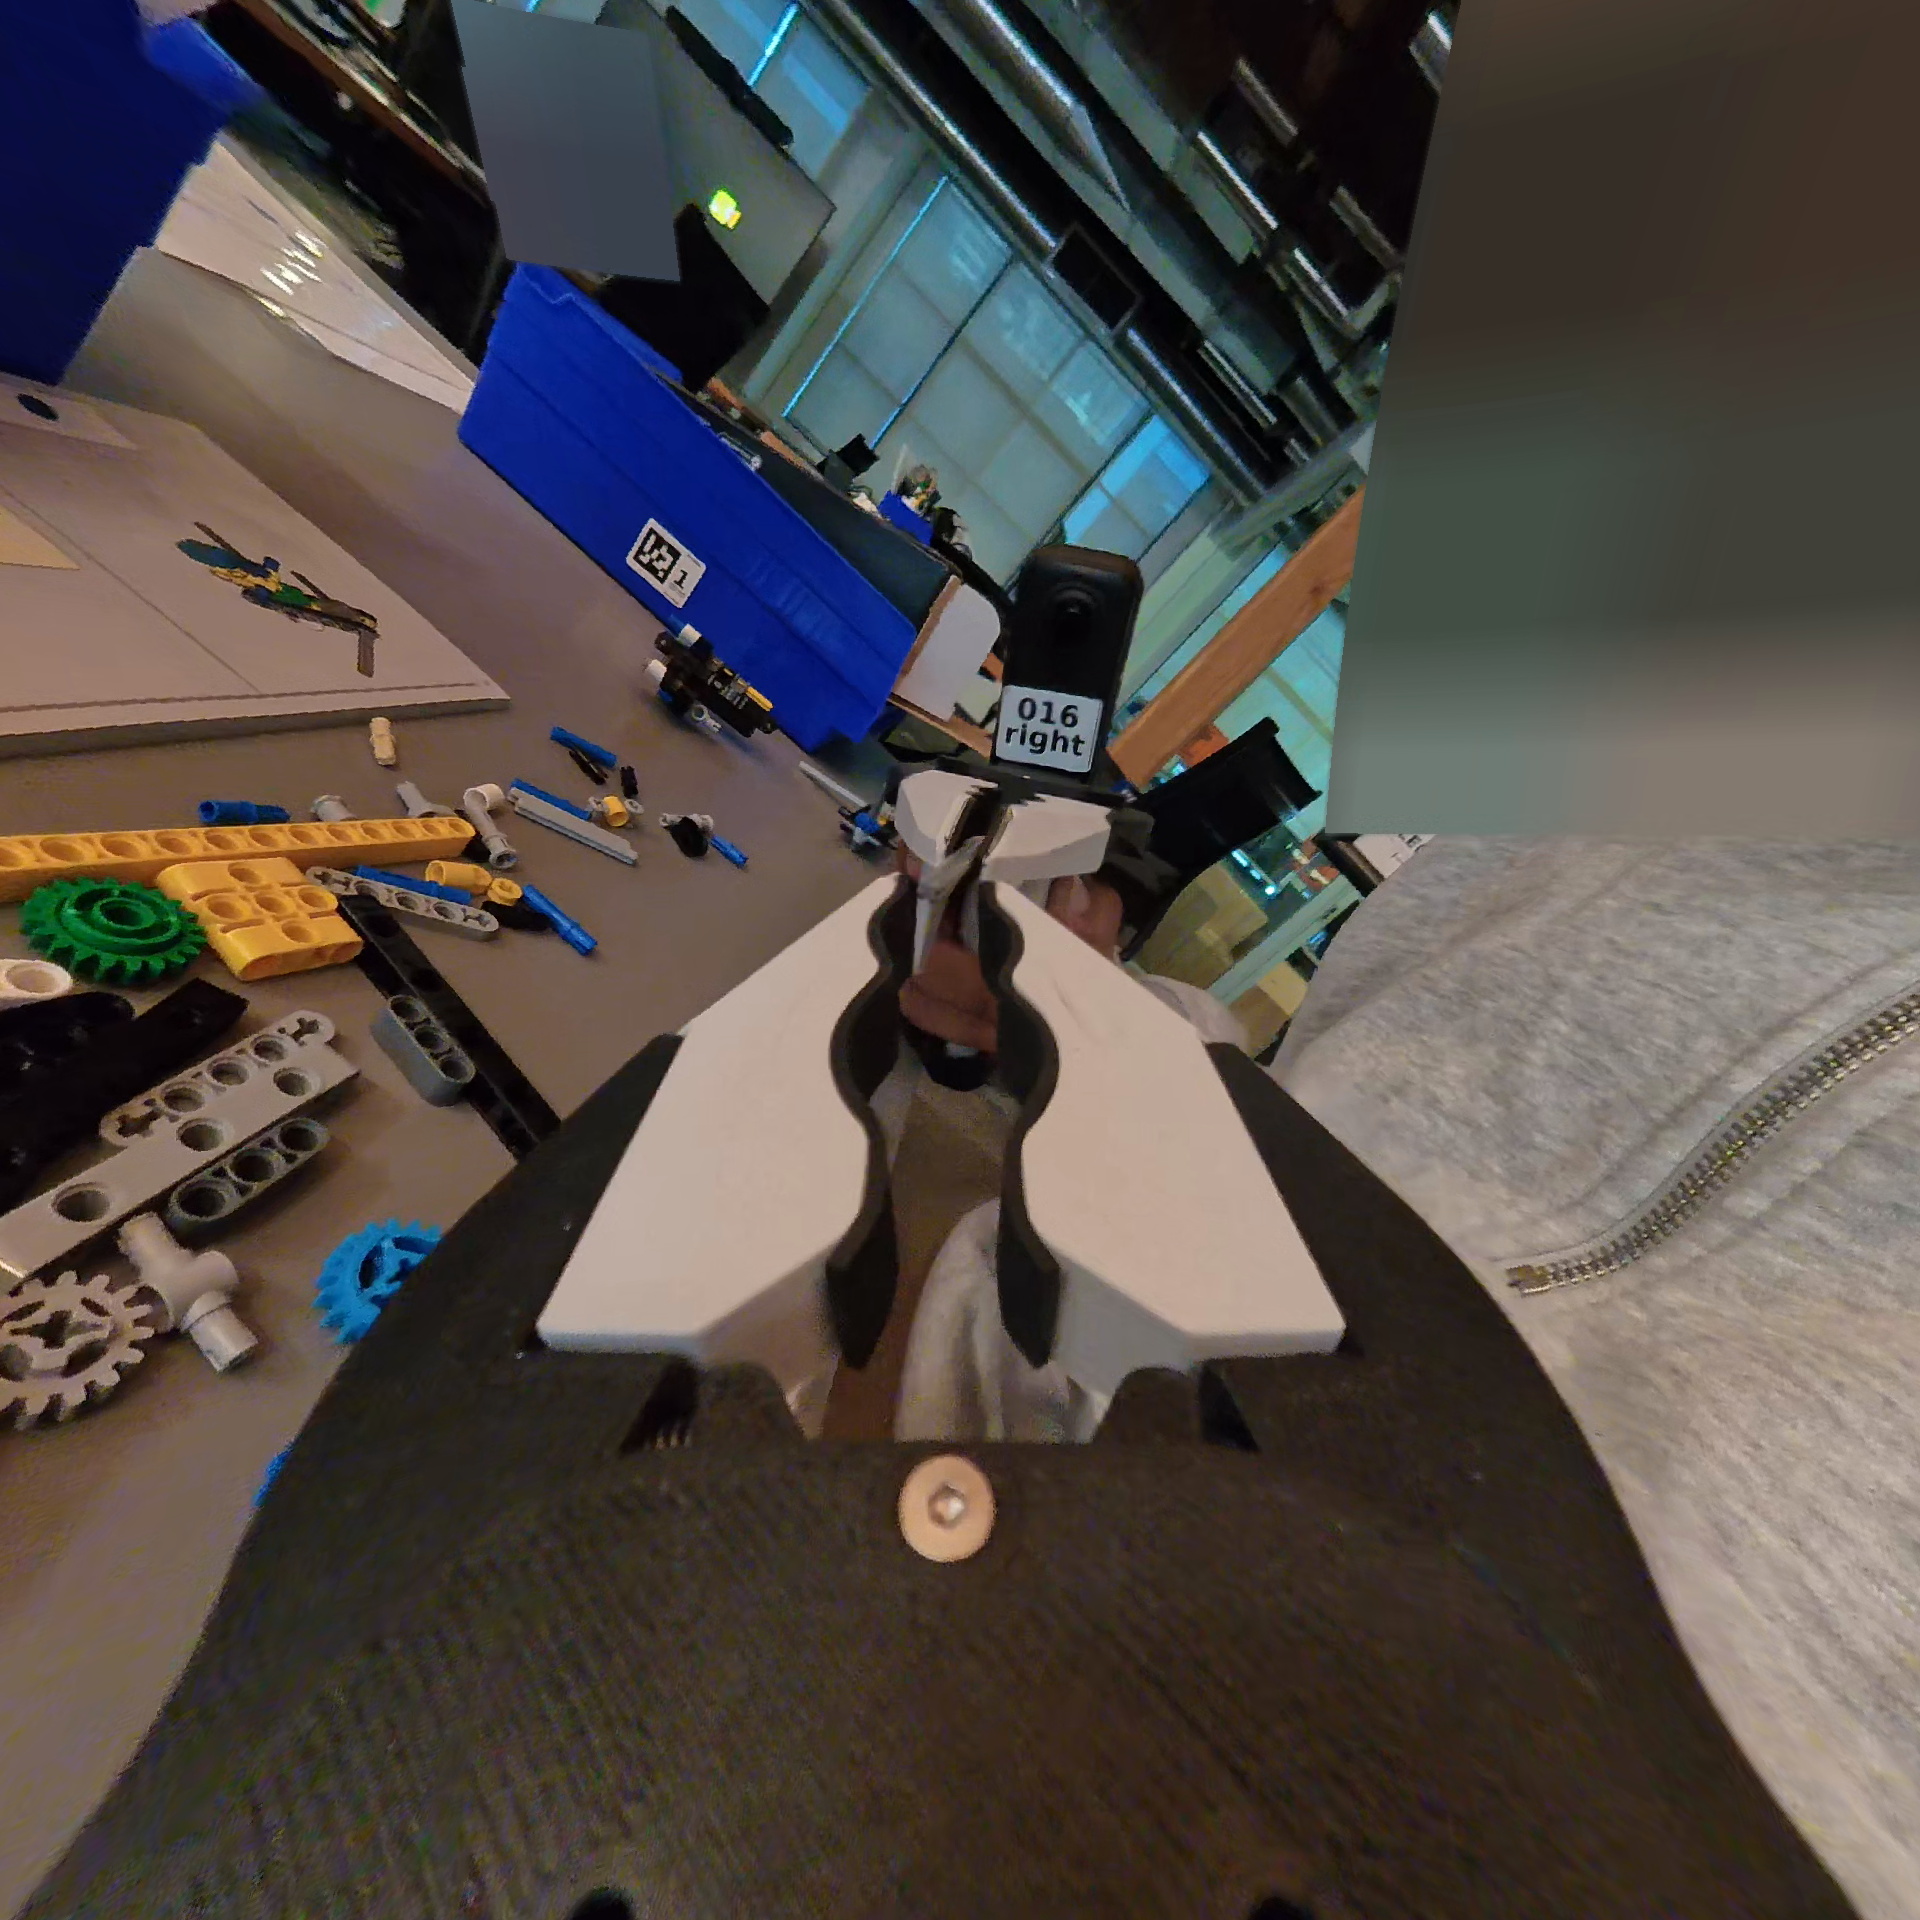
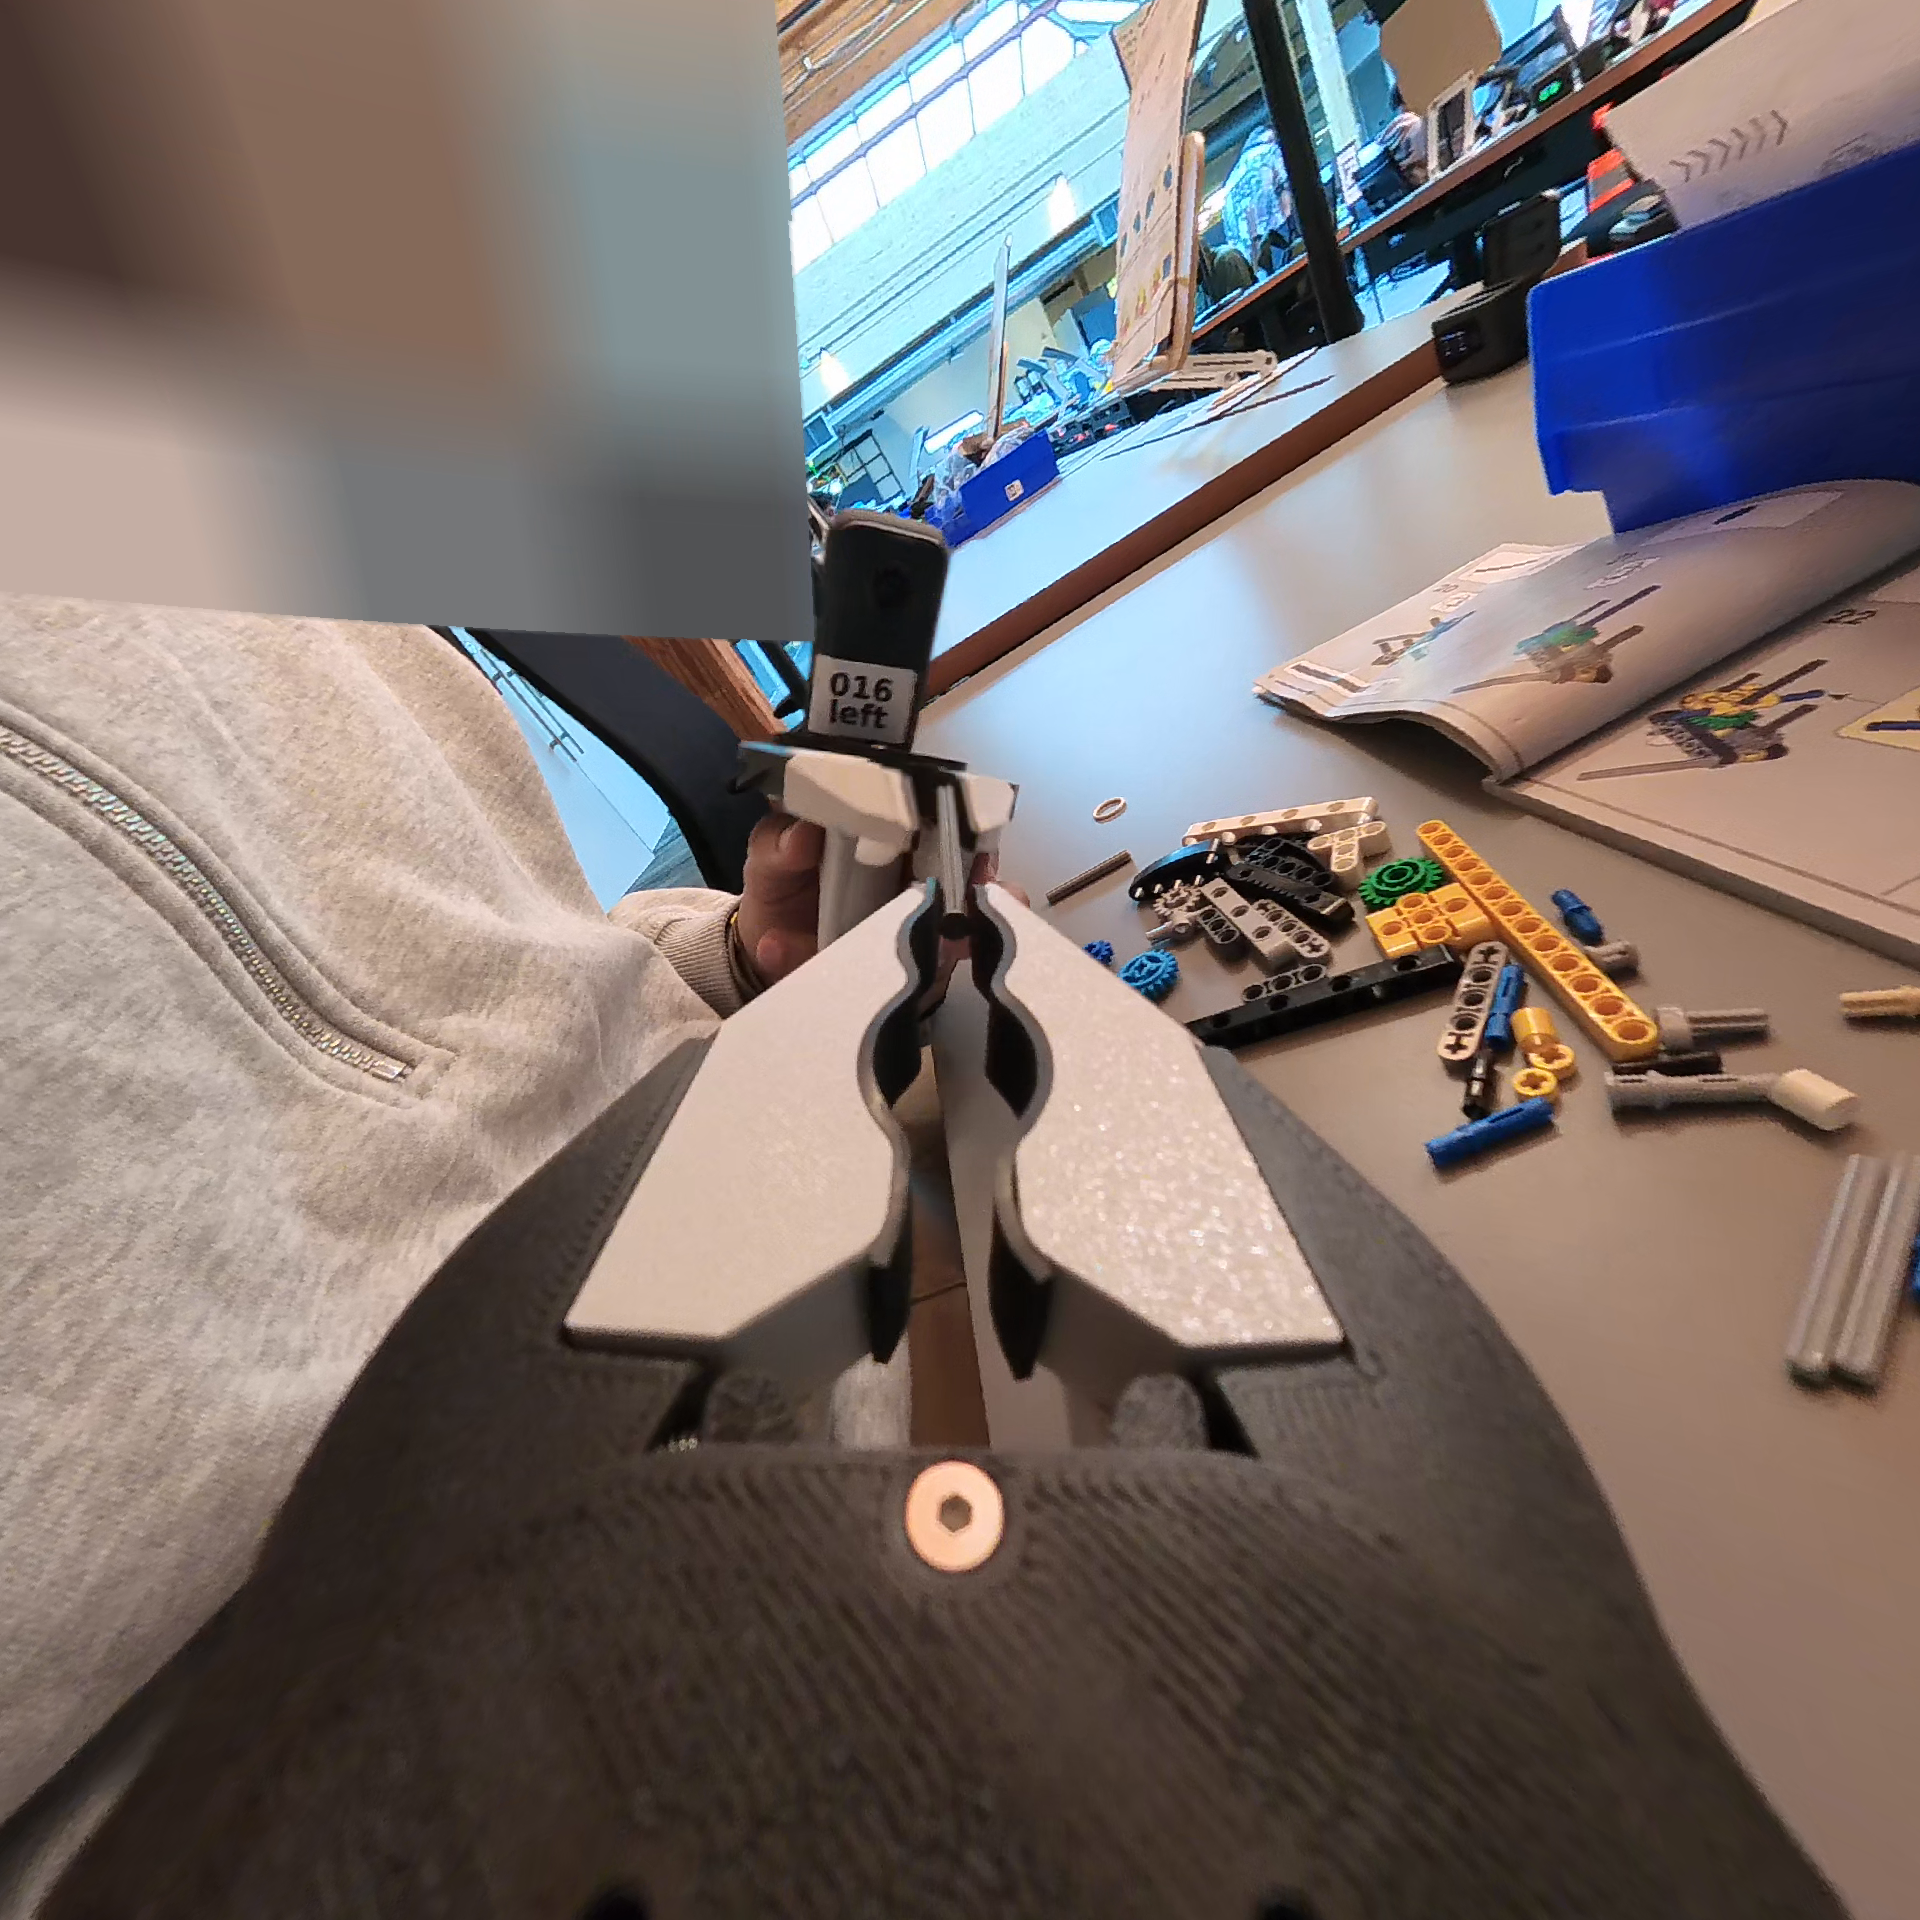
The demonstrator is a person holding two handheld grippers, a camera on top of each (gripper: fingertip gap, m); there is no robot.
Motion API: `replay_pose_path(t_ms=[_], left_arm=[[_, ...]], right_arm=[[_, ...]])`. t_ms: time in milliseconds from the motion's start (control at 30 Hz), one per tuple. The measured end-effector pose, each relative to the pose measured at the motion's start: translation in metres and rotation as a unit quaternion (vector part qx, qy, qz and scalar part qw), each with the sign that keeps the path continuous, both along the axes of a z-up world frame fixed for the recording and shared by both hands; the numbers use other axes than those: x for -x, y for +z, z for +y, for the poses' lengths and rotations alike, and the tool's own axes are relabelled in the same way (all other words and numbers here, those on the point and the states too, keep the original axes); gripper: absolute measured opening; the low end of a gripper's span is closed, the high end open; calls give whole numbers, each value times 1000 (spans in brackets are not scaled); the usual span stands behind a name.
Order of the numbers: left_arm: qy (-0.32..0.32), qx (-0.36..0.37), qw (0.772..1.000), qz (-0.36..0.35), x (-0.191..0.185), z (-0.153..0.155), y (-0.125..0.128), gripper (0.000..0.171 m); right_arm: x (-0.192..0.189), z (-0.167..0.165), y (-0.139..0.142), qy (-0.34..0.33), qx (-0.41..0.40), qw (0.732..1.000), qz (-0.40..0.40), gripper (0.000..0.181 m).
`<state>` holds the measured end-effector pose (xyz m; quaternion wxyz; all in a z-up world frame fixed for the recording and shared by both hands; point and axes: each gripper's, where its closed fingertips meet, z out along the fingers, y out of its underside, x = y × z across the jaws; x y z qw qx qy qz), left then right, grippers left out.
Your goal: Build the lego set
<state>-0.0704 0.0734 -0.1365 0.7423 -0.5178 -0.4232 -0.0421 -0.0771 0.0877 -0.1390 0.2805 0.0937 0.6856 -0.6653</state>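
Only the left wrist view shows the blue bin [image 1: 665,540] with its square marker tag and the small dark sub-assembly [image 1: 712,691] lying just in front of it on the bench [image 1: 644,935]. Only the right wrist view shows the instruction booklet [image 2: 1621,707] open in full, a tan ring [image 2: 1110,807] lying alone on the bench, and a pair of long grey axles [image 2: 1860,1268] near the right edge.

Both views take in the loose lego parts: a long yellow beam [image 1: 229,847], a green gear [image 1: 109,928], a blue gear [image 1: 369,1273], a black beam [image 1: 447,1029] and grey beams [image 1: 208,1122], all spread on the bench beside the booklet.

The two claws are lifted off the bench in front of the person's grey zip jacket [image 1: 1662,1143] and point tip to tip. The left claw [image 1: 940,904] and the right claw [image 2: 951,920] are each nearly closed, their tips nipping a thin grey axle [image 2: 951,852] that bridges them, one end in each. The axle runs almost in line with both claws. In the right wrist view a hand [image 2: 790,904] shows wrapped round the left claw's handle; in the left wrist view the other hand [image 1: 1081,904] shows behind the right claw.
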Motion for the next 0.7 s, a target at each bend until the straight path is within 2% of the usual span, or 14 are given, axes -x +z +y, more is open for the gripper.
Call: replay_pose_path(t_ms=[233, 433, 567, 633, 700], left_arm=[[6, 29, 1000, 7, 0, 2, -5, 12], [3, 30, 999, 19, -1, 1, -2, 11], [-57, -52, 993, 91, -26, 2, 35, 12], [-42, -66, 991, 111, -26, -10, 43, 10], [-6, -51, 991, 126, -22, -26, 45, 8]], right_arm=[[10, 2, 0, -27, -2, 1000, 6, 4], [44, 12, 1, -116, -7, 993, 9, 3], [71, 28, -1, -198, -23, 979, 30, 3], [77, 33, -1, -219, -29, 974, 39, 3], [79, 36, -1, -230, -33, 972, 45, 3]])
